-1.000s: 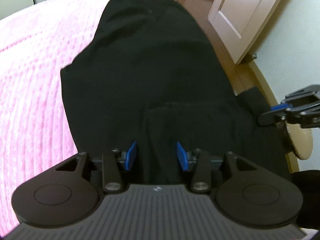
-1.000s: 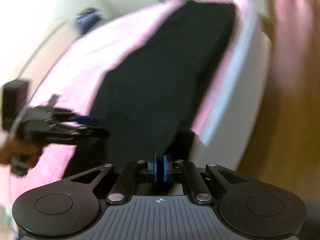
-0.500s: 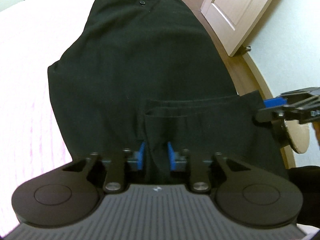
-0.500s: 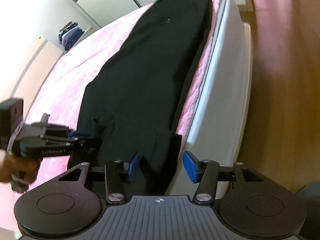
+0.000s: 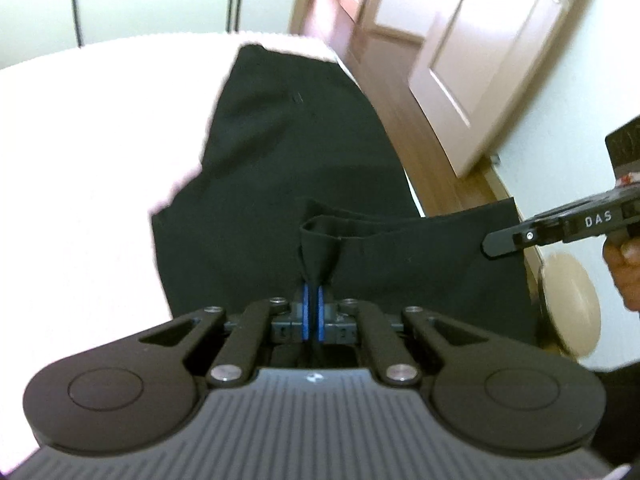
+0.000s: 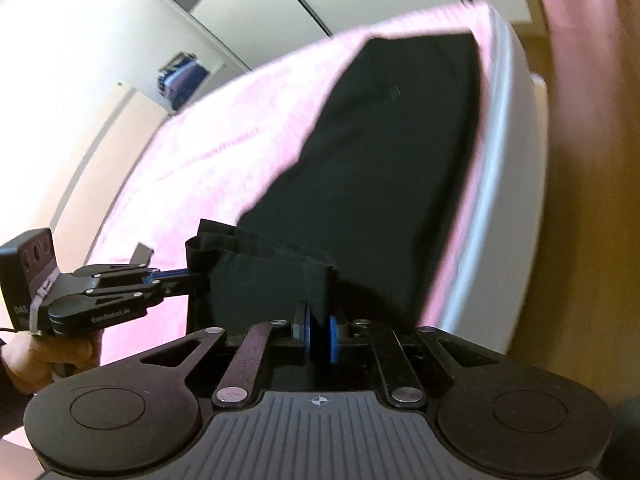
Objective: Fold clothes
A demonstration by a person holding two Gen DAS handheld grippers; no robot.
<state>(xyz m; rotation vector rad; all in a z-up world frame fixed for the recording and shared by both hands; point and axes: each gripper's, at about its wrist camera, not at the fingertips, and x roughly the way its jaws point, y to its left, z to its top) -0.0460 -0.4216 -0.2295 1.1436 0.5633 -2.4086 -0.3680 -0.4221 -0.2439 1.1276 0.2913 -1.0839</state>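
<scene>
Black trousers (image 5: 288,144) lie lengthwise on the pink bedspread (image 5: 80,184), near the bed's right edge. Their near end (image 5: 420,256) is lifted off the bed and stretched between both grippers. My left gripper (image 5: 313,304) is shut on the left corner of that end. My right gripper (image 6: 319,330) is shut on the right corner (image 6: 320,284). The left gripper also shows in the right wrist view (image 6: 176,278), pinching the cloth. The right gripper's finger (image 5: 520,236) shows at the right of the left wrist view. The trousers also show in the right wrist view (image 6: 392,152).
The bed's white side (image 6: 504,216) drops to a wooden floor (image 6: 592,200) on the right. A white door (image 5: 480,60) stands open beyond the bed. A round beige stool (image 5: 572,304) sits by the wall. Folded clothes (image 6: 180,80) sit on a shelf at the back.
Both grippers have closed on the trousers' near end and lifted it off the bed. The right gripper was open half a second ago; the left has closed from open.
</scene>
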